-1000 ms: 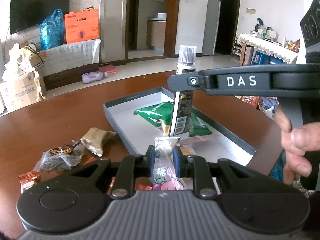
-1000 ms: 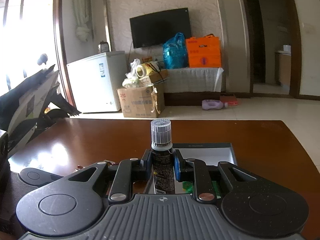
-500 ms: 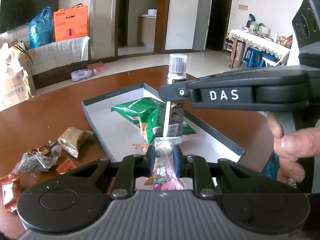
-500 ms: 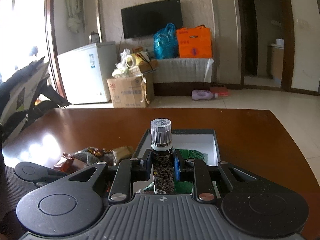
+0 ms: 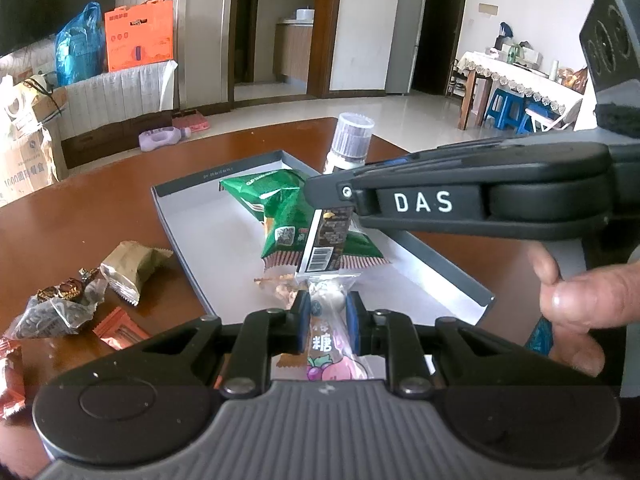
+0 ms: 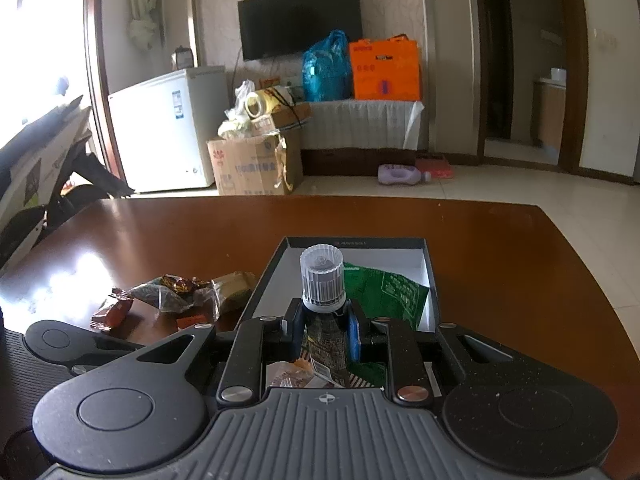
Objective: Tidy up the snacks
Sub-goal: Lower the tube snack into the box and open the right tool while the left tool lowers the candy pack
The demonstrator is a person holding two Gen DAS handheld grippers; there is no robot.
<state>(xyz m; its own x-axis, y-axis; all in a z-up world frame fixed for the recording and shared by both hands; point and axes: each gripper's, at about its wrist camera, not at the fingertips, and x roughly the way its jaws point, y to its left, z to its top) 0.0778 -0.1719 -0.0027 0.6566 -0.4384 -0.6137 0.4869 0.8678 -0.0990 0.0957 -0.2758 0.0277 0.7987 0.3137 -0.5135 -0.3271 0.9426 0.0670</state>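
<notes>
Green snack bag (image 5: 298,216), grey-walled white-floored box (image 5: 224,248), dark bottle (image 6: 326,336) with ribbed clear cap, reddish-brown table (image 5: 80,216)

A: Where's the box (image 5: 182,236)?

B: On the table (image 5: 80,216), centre. Snack bag (image 5: 286,216) lies in it.

A: The bottle (image 5: 346,148)?

B: Above the box, at 12 o'clock from the candy packet (image 5: 328,344).

A: Loose snacks (image 5: 80,296)?

B: On the table at 9 o'clock, just beside the box.

Wall-mounted television (image 6: 299,20), white chest freezer (image 6: 168,130) (left of it), cardboard box (image 6: 254,165), orange bag (image 6: 385,70)
</notes>
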